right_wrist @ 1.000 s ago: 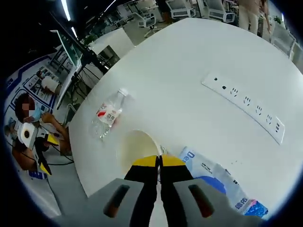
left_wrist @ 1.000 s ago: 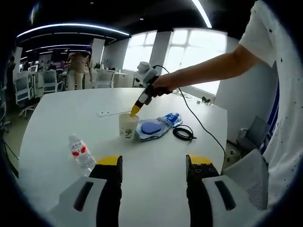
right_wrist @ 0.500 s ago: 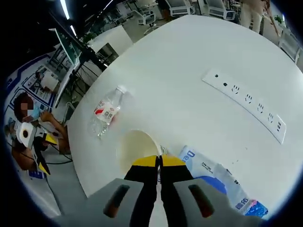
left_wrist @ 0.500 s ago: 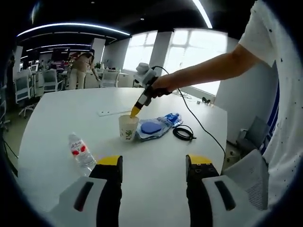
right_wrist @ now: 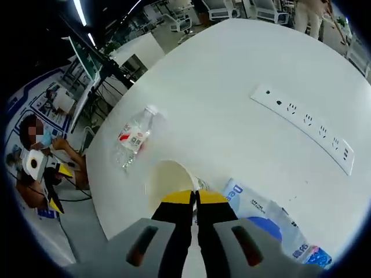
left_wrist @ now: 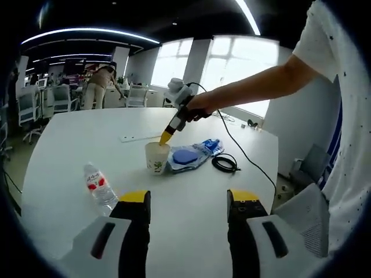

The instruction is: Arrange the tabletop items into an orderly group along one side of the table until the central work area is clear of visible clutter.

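**Right jaws pinching the cup rim, left jaws spread**

Your right gripper [right_wrist: 196,200] has its jaws pressed together on the rim of the paper cup [left_wrist: 157,157], which stands mid-table. Your left gripper [left_wrist: 189,202] hangs spread wide above the near edge. The water bottle [left_wrist: 99,186] lies toward the left edge; the blue packet [left_wrist: 194,153] touches the cup, the black cable [left_wrist: 225,163] beyond it, the power strip [right_wrist: 304,127] toward the far edge.
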Available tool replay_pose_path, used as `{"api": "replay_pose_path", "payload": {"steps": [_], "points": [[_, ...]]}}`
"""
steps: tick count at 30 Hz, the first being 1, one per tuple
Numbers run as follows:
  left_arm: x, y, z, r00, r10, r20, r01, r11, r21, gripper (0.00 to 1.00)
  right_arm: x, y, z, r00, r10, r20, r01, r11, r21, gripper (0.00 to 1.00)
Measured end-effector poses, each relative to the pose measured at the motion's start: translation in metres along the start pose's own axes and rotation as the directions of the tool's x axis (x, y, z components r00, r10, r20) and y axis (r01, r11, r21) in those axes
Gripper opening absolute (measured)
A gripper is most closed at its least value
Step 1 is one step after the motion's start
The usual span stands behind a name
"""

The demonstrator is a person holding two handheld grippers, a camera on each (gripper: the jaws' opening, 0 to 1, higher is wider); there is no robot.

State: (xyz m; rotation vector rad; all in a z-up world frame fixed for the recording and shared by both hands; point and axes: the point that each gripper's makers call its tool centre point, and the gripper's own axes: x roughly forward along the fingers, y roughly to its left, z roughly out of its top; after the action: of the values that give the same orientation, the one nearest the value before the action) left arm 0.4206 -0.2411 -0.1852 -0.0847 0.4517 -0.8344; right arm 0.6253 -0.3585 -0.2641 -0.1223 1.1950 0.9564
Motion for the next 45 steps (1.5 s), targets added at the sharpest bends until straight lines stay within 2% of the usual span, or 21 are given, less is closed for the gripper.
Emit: {"api": "replay_pose_path", "payload": {"steps": [1, 2, 4, 6, 8, 16, 24, 32, 45], "points": [[0.000, 0.000, 0.000, 1.000, 0.000, -0.001, 0.000, 1.000, 0.000, 0.53, -0.001, -0.004, -0.001, 1.000, -0.027, -0.005, 0.027, 1.000, -0.011, 0.00], [0.000, 0.000, 0.000, 1.000, 0.000, -0.001, 0.000, 1.000, 0.000, 0.53, 0.000, -0.004, 0.001, 1.000, -0.025, 0.008, 0.025, 0.999, -0.037, 0.00], [0.001, 0.000, 0.000, 1.000, -0.001, 0.000, 0.001, 1.000, -0.001, 0.53, 0.000, -0.003, -0.001, 1.000, -0.016, 0.002, 0.016, 1.000, -0.013, 0.04], [0.001, 0.000, 0.000, 1.000, -0.001, 0.001, 0.001, 1.000, -0.002, 0.53, 0.000, -0.003, 0.001, 1.000, -0.021, 0.015, 0.021, 0.999, -0.024, 0.10], [0.001, -0.001, 0.000, 1.000, -0.003, 0.002, 0.003, 1.000, -0.002, 0.53, 0.000, -0.005, 0.000, 1.000, -0.027, 0.008, 0.028, 0.999, -0.034, 0.08], [0.002, 0.000, 0.000, 1.000, -0.003, 0.002, 0.003, 1.000, -0.001, 0.53, -0.004, -0.007, 0.005, 0.998, -0.048, 0.035, 0.049, 0.998, -0.036, 0.17], [0.001, 0.001, 0.002, 1.000, -0.001, 0.013, 0.001, 1.000, -0.002, 0.53, -0.014, -0.011, 0.018, 0.993, -0.073, 0.089, 0.075, 0.997, -0.022, 0.25], [0.000, 0.002, 0.005, 1.000, 0.000, 0.025, 0.000, 1.000, -0.002, 0.54, -0.020, -0.006, 0.027, 0.990, -0.079, 0.119, 0.082, 0.996, -0.018, 0.32], [-0.005, 0.005, 0.015, 0.999, -0.002, 0.047, 0.002, 1.000, 0.001, 0.57, -0.029, 0.015, 0.046, 0.981, -0.050, 0.187, 0.047, 0.999, 0.021, 0.44]]}}
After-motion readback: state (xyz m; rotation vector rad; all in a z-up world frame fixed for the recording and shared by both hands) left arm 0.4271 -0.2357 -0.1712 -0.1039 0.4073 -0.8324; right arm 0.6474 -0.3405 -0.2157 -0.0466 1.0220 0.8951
